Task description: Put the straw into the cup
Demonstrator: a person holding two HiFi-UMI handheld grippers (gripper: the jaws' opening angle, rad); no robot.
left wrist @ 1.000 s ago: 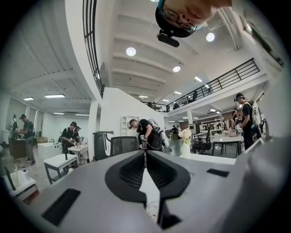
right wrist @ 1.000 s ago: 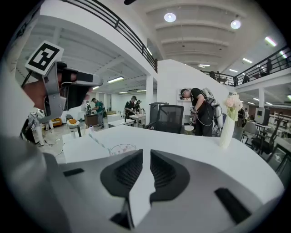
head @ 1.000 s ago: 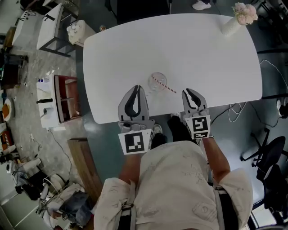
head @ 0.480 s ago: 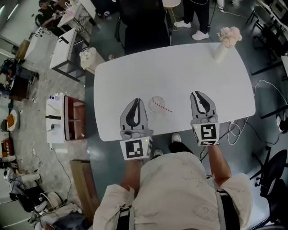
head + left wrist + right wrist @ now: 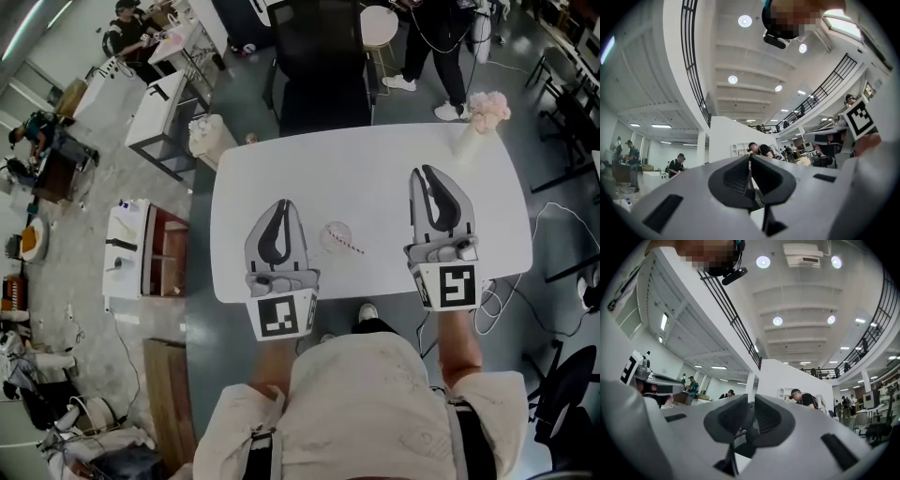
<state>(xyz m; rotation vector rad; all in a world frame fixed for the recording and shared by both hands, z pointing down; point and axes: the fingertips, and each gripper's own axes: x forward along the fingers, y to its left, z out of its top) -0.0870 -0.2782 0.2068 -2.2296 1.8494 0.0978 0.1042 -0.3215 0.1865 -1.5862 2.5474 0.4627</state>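
A clear cup (image 5: pixel 335 235) stands on the white table (image 5: pixel 375 169) near its front edge. A red-and-white striped straw (image 5: pixel 350 245) runs from inside the cup's outline out past its right rim. In the head view my left gripper (image 5: pixel 281 204) hangs left of the cup and my right gripper (image 5: pixel 428 172) right of it, both raised and apart from it. Both gripper views look up at the ceiling, so cup and straw are hidden there. The left gripper (image 5: pixel 750 157) and right gripper (image 5: pixel 751 398) have their jaws together with nothing between them.
A white vase of pink flowers (image 5: pixel 483 112) stands at the table's far right corner. A black chair (image 5: pixel 323 66) sits behind the table. A low white cart (image 5: pixel 141 248) stands on the floor at left. People (image 5: pixel 441 37) stand beyond the table.
Both grippers have risen and tipped upward, and the right one has moved out to the right. The view has pulled back from the table. Cup and straw have stayed put.
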